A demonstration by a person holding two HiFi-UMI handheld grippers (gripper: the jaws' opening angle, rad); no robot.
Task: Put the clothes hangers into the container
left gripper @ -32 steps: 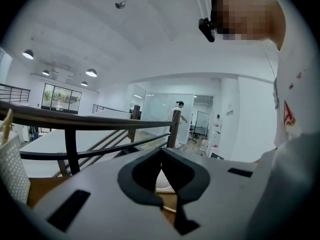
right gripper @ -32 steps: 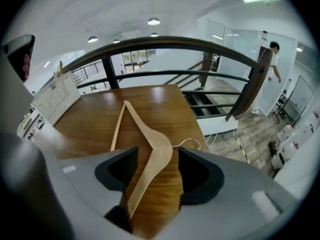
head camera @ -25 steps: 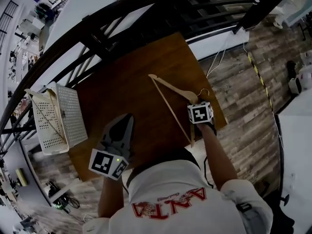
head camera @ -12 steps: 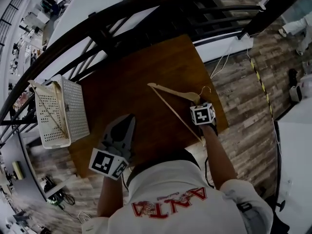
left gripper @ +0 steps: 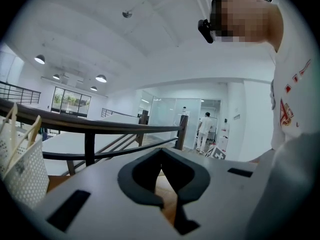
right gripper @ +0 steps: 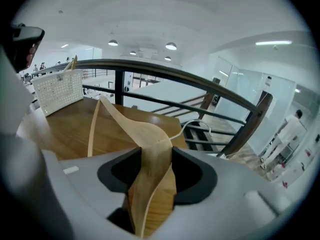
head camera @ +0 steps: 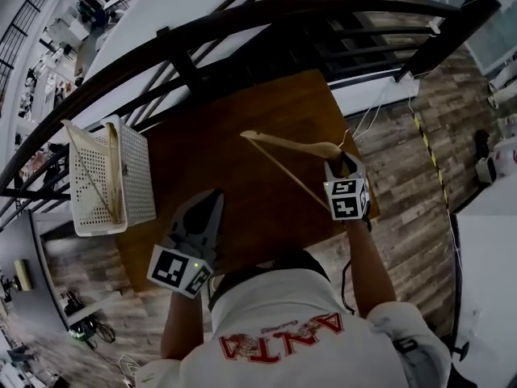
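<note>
Pale tan wooden hanger (head camera: 287,142) above a dark brown woodgrain table (head camera: 234,111); left of the table, a white basket (head camera: 137,176) patterned with small holes.

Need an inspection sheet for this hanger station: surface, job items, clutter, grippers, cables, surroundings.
Surface: brown wooden table.
Job's things: wooden hanger lifted over the table's right side; white perforated basket at the left edge, with a second hanger inside.
Clutter: nothing seen.
Grippers: right gripper jaws closing, pads on the wooden hanger between them; left gripper shut and empty, over the table's near edge.
Cables: white cable on the floor beyond the table's right corner.
Surroundings: dark railing behind the table; wood-plank floor.
</note>
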